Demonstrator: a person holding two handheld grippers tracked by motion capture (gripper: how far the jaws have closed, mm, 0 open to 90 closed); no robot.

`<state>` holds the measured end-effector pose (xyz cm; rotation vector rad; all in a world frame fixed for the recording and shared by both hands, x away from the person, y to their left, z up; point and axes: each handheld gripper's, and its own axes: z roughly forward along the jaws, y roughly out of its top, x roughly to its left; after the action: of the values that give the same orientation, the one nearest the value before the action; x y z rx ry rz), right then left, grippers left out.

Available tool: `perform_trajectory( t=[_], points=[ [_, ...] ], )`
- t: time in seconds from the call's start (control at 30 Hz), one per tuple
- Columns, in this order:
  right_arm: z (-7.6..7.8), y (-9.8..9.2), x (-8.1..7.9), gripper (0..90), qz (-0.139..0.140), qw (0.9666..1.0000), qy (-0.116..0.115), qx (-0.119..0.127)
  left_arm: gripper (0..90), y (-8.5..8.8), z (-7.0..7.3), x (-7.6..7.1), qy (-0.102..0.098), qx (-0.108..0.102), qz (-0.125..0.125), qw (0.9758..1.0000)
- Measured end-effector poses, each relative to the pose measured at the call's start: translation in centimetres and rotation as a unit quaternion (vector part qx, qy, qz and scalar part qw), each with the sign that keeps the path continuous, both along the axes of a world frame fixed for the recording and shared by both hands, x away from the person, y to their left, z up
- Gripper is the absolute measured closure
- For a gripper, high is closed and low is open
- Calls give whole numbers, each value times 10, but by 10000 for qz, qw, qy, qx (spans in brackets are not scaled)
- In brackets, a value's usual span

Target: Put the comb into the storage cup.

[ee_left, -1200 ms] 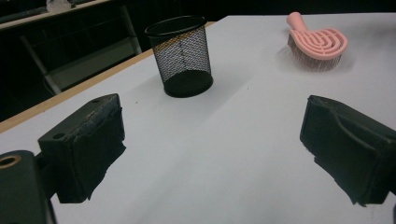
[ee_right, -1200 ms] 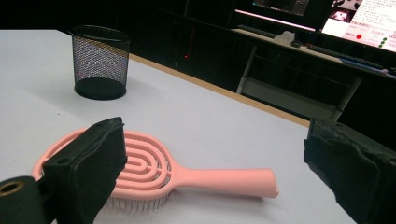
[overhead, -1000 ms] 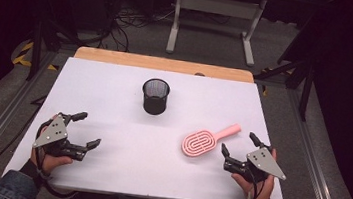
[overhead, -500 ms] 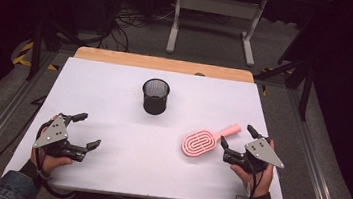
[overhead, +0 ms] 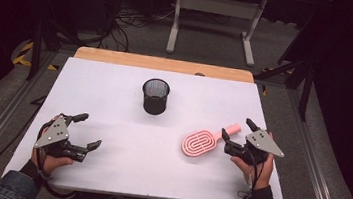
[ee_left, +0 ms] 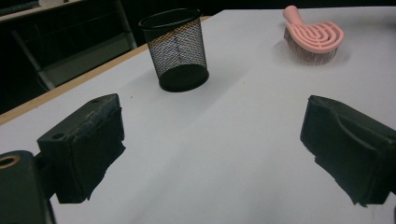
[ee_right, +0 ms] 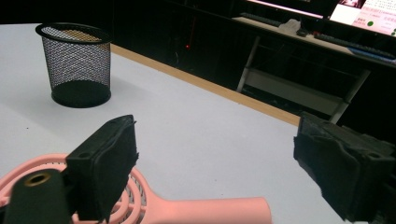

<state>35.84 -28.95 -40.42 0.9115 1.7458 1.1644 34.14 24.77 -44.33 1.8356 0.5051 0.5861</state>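
High view: right tongs (overhead: 237, 135), jaws wide but just closing, are poised at the handle of the pink plastic hairbrush (overhead: 201, 142) lying ungrasped on the white tabletop (overhead: 113, 102); left tongs (overhead: 88, 131) are held open, idle.

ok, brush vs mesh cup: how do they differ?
The pink brush lies flat, bristles down, near the right tool, whose jaws have just been closing with its handle between them, not pressed. The black mesh cup stands upright at mid-table, away from both tools. Both rest on the white table.
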Motion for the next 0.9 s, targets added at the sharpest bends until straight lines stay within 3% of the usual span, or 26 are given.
perform_trajectory(
  t=[0.07, 0.2, 0.23, 0.3, 0.5, 0.63, 0.8, 0.9],
  points=[
    [0, -1, 2, 204, -6, 10000, 14, -10, 72, 0, 0, 0, 3, 17, -6, 10000],
    [4, -4, 12, 392, -5, 9998, 204, 49, 72, 0, 0, 0, -14, 44, -5, 10000],
    [4, -4, 12, 392, -5, 9998, 204, 49, 72, 0, 0, 0, -14, 44, -5, 10000],
    [5, -4, 20, 507, -59, 9993, 366, -14, 72, 0, 0, 1, -4, 84, -5, 10000],
    [-1, -8, 40, 712, -123, 9961, 877, -44, 72, 0, -1, 1, -1, 78, -23, 10000],
    [-6, -11, 53, 854, -144, 9938, 1088, -154, 72, -1, -1, 1, 32, 61, -40, 10000],
    [-11, -11, 64, 900, -188, 9911, 1289, -293, 72, -1, -1, 1, 37, 54, -54, 10000],
    [-18, -11, 73, 900, -251, 9868, 1539, -434, 72, -1, -1, 1, 17, 75, -55, 10000]
  ],
)
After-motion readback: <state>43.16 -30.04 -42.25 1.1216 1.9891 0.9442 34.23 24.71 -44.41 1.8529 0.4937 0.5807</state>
